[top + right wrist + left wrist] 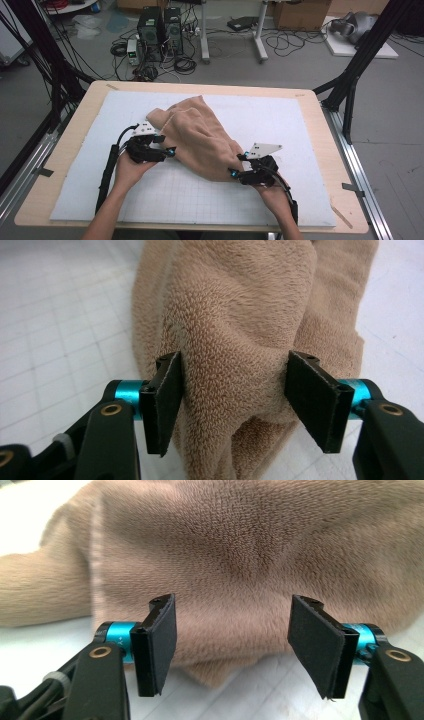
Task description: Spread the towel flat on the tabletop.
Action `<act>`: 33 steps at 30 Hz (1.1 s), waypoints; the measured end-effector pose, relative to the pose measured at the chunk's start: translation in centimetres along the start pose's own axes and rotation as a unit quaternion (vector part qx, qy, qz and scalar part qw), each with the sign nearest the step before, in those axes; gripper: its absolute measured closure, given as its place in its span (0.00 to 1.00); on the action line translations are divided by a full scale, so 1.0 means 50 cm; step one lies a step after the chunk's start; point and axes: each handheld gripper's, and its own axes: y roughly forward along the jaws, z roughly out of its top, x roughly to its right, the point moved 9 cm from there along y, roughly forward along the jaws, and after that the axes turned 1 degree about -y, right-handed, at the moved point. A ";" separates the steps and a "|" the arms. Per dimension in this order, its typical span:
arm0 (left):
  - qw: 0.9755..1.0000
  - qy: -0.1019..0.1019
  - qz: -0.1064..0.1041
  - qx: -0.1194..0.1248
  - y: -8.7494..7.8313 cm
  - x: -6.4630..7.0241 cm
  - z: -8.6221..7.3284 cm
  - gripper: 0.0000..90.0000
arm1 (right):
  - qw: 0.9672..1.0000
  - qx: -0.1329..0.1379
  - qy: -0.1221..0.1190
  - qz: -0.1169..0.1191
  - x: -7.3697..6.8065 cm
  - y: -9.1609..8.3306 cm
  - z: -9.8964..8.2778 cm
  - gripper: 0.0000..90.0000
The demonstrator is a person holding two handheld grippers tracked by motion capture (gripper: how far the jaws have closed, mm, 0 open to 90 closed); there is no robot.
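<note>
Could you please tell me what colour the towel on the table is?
The towel is plain light brown, clearest in the left gripper view.

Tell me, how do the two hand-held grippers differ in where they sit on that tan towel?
The left hand-held gripper sits at the long side of the crumpled tan towel, its open jaws facing a broad flat flank of cloth. The right hand-held gripper sits at the towel's near end, where a bunched fold lies between its jaws, with no clear pinch. Both have black pads and blue collars, and rest low over the white mat.
</note>
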 end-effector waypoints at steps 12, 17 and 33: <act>0.997 -0.017 0.025 -0.065 0.060 -0.015 -0.037 0.72 | 1.000 -0.023 -0.006 0.005 0.003 0.027 -0.017 0.56; 0.997 0.016 0.037 -0.067 0.054 -0.006 -0.035 0.89 | 1.000 -0.019 -0.005 0.015 0.003 0.034 -0.023 0.77; 0.998 0.044 0.009 0.048 -0.139 0.098 -0.023 0.91 | 0.998 0.024 -0.038 0.040 -0.043 -0.043 0.005 0.83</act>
